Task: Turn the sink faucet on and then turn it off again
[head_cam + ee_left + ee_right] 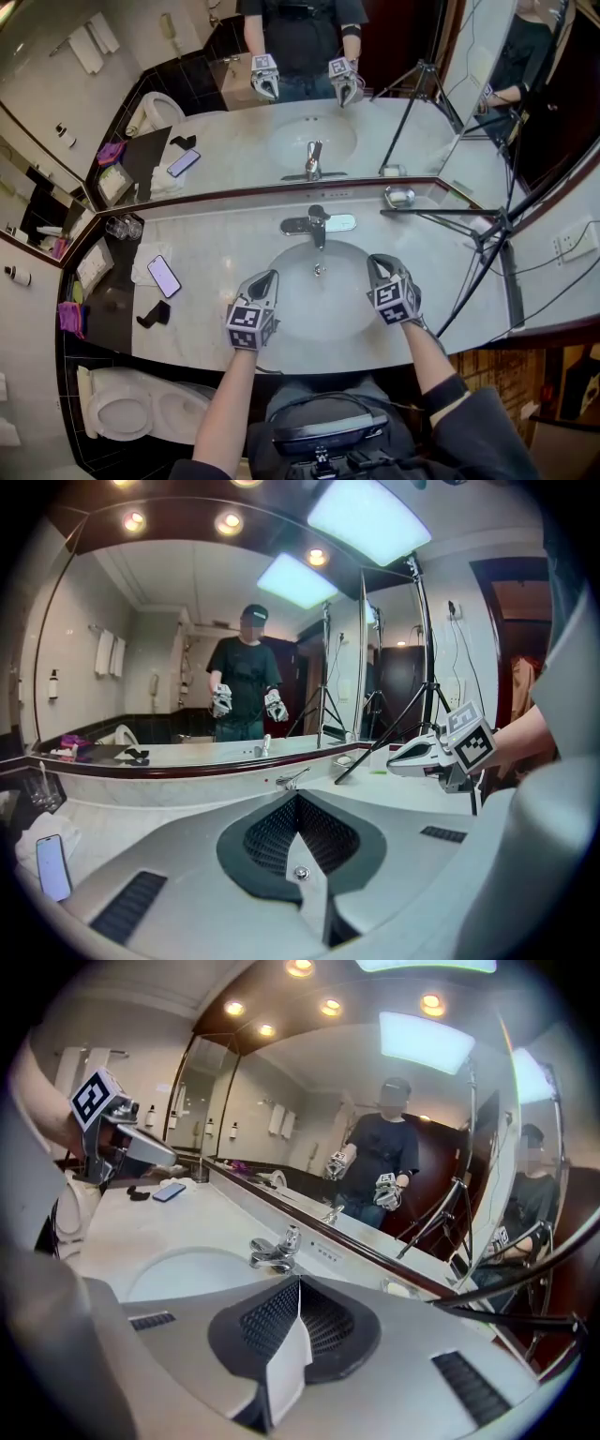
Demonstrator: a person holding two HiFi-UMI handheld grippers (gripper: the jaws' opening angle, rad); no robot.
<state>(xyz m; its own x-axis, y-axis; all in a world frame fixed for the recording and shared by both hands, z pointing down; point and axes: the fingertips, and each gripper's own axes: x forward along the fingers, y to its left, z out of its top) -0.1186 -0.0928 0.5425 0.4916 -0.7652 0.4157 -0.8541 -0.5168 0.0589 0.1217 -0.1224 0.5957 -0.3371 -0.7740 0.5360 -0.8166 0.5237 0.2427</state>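
Left tongs [269, 277] and right tongs [373, 262] hover above the sink [317, 302].
Both are pressed together, pinching nothing. The faucet [318, 223] stands at the basin's far edge on the tabletop [216, 239], apart from both.

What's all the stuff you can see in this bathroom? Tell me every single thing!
faucet: one, silver, behind the basin, by the mirror
sink basin: one, white, middle of the counter
phone: one, dark rim and pale screen, on a white cloth left of the basin
black object: one, front left of the counter; cannot tell what it is
glasses: clear, back left corner; count unclear
soap dish: one, silver, back right by the mirror
tripod: one, black, right side
toilet: one, white, lower left
left gripper: grey, shut, empty, over the basin's left
right gripper: grey, shut, empty, over the basin's right
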